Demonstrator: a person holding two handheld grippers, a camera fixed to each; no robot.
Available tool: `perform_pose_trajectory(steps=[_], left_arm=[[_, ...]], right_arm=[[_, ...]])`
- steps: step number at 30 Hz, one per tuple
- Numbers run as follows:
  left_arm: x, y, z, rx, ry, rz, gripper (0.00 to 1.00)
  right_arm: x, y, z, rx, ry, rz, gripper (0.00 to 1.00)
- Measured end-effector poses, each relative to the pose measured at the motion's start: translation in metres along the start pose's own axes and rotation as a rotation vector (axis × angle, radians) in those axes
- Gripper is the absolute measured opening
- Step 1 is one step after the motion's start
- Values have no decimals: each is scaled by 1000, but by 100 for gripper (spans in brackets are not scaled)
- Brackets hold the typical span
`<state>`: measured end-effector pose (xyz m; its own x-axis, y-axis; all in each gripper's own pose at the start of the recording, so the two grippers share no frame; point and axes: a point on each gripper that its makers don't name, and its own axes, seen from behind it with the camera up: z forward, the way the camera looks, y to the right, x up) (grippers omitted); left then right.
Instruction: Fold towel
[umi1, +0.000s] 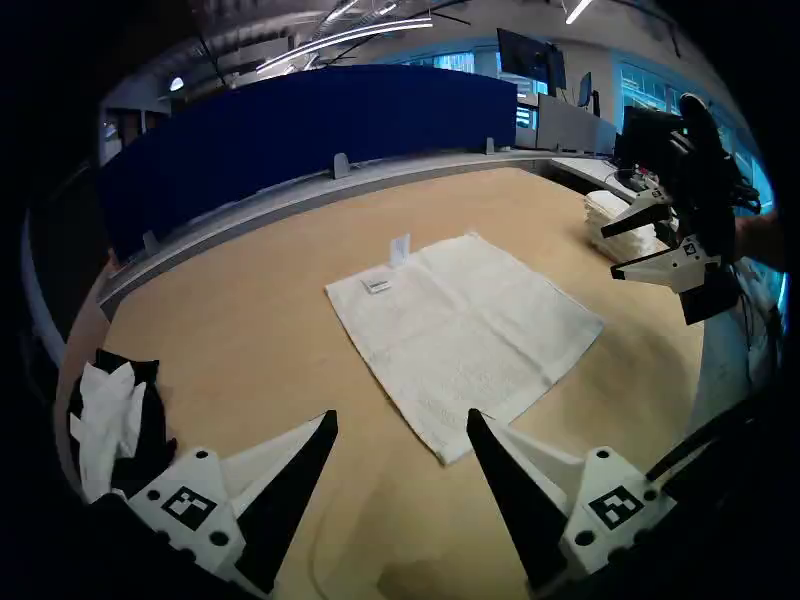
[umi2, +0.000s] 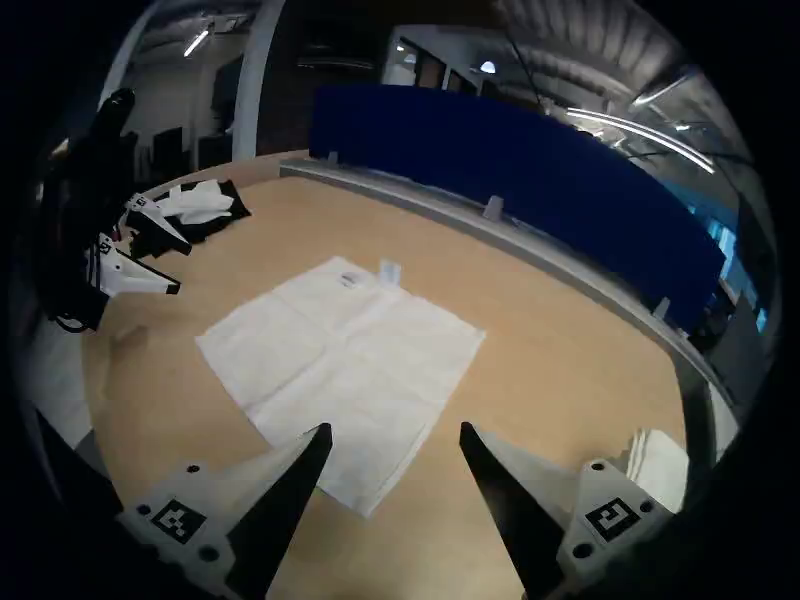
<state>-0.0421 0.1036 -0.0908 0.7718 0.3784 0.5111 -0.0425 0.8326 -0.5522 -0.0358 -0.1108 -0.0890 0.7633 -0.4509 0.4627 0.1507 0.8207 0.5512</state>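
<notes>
Tan wooden table (umi1: 250, 330) fills the middle and lower frame in both views. A long blue partition (umi1: 300, 130) runs along its far edge, across the upper left of the left gripper view and the upper right of the right gripper view. White towel (umi1: 460, 320) lies flat and spread open at frame centre in both views, set at an angle to the partition, with all four corners on the table. Left gripper (umi1: 400, 415) is at the bottom of its own view with its fingers spread wide and nothing pinched; the towel's nearest corner sits just beside its right-hand finger. Right gripper (umi2: 394, 428) is at the bottom of its own view, likewise released, with the towel's near corner showing in the gap between its fingers (the cloth lies on the table, not grasped). Each gripper also appears at the edge of the other's view, clear of the towel. Black-and-white cloth heap (umi1: 115, 420) is at lower left of the left gripper view, on the table edge. Folded white stack (umi1: 615, 215) is at upper right, well apart from the towel. A small label (umi1: 377, 285) lies on the towel's far corner, and a second tag (umi1: 400, 248) stands up just beside it.
</notes>
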Motion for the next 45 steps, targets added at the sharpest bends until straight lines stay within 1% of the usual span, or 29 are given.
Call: perform_pose_trajectory(steps=[11,20,24,33,40,43,45], left_arm=[[-25,19,23,-52,-67,12,96],[-43,33,38,-94,-118,42,96],[-48,37,44,-105,-134,51,96],[-54,41,50,-121,-159,49,96],[-58,44,54,-124,-177,40,96],[-60,45,55,-123,-185,37,95],[-62,46,55,-123,-189,37,92]], right_arm=[[-34,-12,14,35,-70,4,99],[-58,-22,19,67,-118,6,99],[-63,-22,22,70,-130,12,99],[-74,-22,27,84,-154,11,98],[-82,-24,30,104,-177,22,91],[-86,-25,31,111,-189,22,85],[-89,-25,31,114,-195,21,82]])
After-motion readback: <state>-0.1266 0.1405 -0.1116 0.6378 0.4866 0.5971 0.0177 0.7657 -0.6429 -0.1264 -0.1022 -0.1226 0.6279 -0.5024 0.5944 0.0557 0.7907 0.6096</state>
